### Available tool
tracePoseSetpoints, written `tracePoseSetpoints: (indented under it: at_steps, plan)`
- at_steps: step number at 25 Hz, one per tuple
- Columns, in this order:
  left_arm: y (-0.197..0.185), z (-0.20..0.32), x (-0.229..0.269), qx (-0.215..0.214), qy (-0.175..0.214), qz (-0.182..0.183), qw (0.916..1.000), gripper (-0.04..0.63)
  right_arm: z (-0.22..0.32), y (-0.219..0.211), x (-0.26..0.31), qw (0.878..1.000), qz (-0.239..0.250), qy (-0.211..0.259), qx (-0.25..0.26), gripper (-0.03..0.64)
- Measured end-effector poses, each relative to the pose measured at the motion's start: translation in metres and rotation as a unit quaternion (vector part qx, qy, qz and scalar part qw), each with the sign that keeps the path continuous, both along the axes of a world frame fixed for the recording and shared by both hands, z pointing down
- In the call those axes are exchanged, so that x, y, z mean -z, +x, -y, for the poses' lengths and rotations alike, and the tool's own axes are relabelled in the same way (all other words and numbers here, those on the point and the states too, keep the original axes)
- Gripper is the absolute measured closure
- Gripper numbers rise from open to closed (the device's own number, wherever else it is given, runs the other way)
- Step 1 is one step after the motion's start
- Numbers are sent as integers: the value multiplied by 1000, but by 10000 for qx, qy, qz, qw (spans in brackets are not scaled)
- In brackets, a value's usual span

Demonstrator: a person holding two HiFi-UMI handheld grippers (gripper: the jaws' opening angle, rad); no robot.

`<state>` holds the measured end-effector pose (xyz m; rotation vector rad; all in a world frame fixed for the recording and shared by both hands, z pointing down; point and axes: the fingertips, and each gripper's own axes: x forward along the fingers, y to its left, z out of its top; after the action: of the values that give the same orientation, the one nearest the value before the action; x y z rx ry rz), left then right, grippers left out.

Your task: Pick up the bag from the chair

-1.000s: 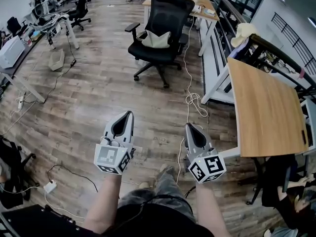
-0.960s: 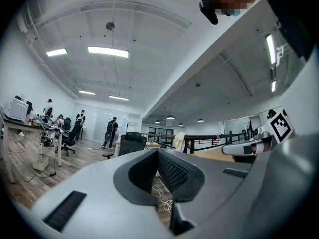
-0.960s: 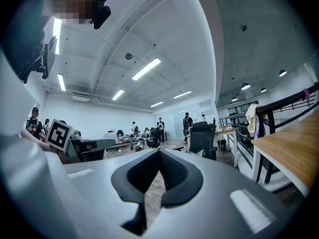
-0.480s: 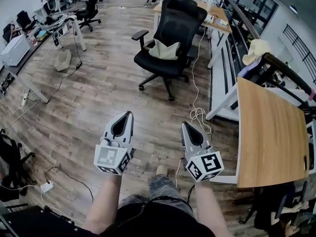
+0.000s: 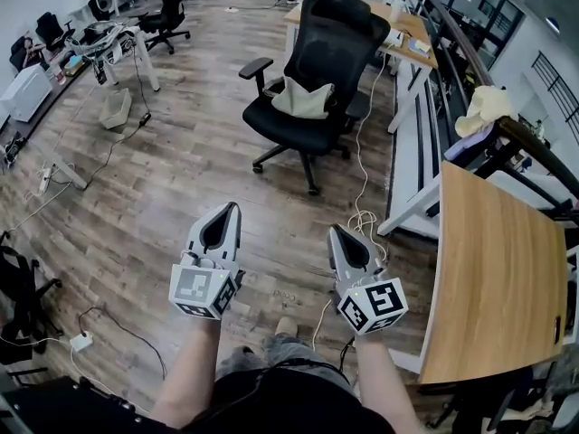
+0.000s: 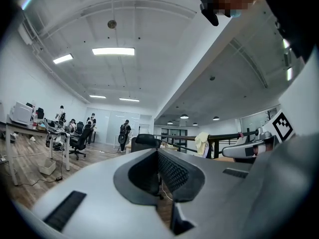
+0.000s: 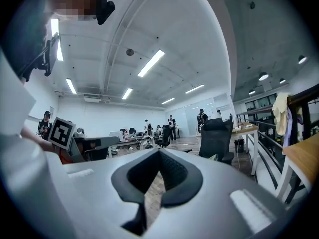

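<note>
Lowest in the head view, the left gripper (image 5: 232, 208) and the right gripper (image 5: 334, 230) sit side by side at centre, both pointing level toward the top of the frame. Each gripper view shows its jaws pressed together with nothing between them, so both are closed and empty. Just past the right gripper a white cable (image 5: 363, 222) lies coiled on the wood floor (image 5: 163, 179), and a table (image 5: 493, 269) fills the lower right. Farther up, at upper centre, stands the black chair (image 5: 336, 34). The pale bag (image 5: 303, 100) rests on its seat, leaning against the backrest, well apart from both grippers.

I judge this to be the approach, with the grasp not yet begun. To do it well I would step around the cable, keep clear of the table corner, and come at the chair from its open front, between the armrests. I would spread one gripper's jaws before reaching the seat. Then I would aim for an upper edge or fold of the bag, since it looks soft and may slump or slide when touched.
</note>
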<state>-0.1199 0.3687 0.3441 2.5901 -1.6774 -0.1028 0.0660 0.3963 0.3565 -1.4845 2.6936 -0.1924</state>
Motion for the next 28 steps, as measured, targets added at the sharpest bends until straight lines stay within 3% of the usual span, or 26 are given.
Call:
tracePoseSetpoints:
  at_steps: [11,20,28]
  plan:
    - [3,69,2,233,-25,-10,9997,598,77,9,-8,9999,91,-56,104,609]
    - [11,190,-20,-226,-110,-20,9997,598,181,19,-9,9993,47,-97,-350,609]
    - [-12,300,-13,-495,-132,-37,9987,598,274,0,-16,9974,83,-260,-667,609]
